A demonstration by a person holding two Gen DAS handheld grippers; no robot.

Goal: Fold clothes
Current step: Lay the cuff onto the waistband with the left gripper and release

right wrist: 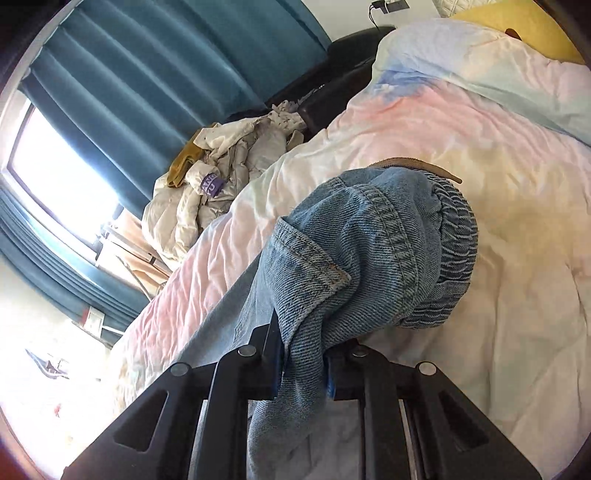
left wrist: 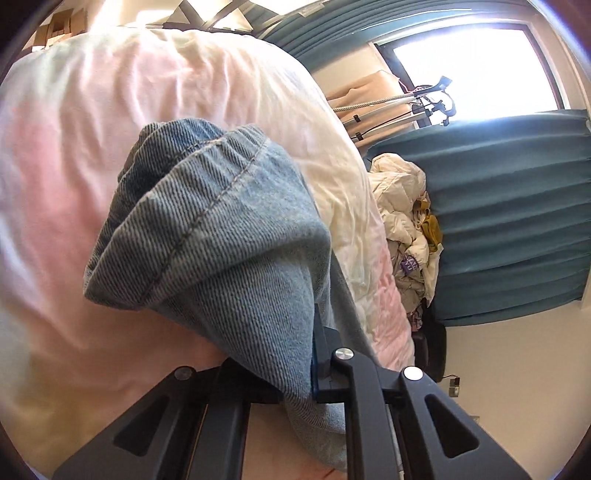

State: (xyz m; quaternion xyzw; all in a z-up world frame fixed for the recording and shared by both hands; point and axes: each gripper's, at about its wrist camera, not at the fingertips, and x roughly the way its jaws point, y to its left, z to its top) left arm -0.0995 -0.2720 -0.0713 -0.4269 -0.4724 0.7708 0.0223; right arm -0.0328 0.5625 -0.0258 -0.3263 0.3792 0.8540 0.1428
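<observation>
Light blue denim jeans [left wrist: 221, 229] bunch up in front of my left gripper [left wrist: 299, 369], which is shut on a fold of the cloth near a stitched seam. In the right wrist view the same jeans [right wrist: 369, 251] show an elastic waistband and a pocket corner. My right gripper [right wrist: 303, 369] is shut on the denim just below that pocket. Cloth hangs down between and over both pairs of fingers and hides the tips. The jeans are lifted above a pink and cream duvet [left wrist: 92, 122] [right wrist: 498, 166].
A heap of pale clothes [left wrist: 402, 206] [right wrist: 207, 199] lies past the bed's far edge, against teal curtains [left wrist: 517, 221] [right wrist: 147, 74]. A yellow pillow [right wrist: 517, 26] lies at the head of the bed. A dark piece of furniture [right wrist: 332, 85] stands beside the bed.
</observation>
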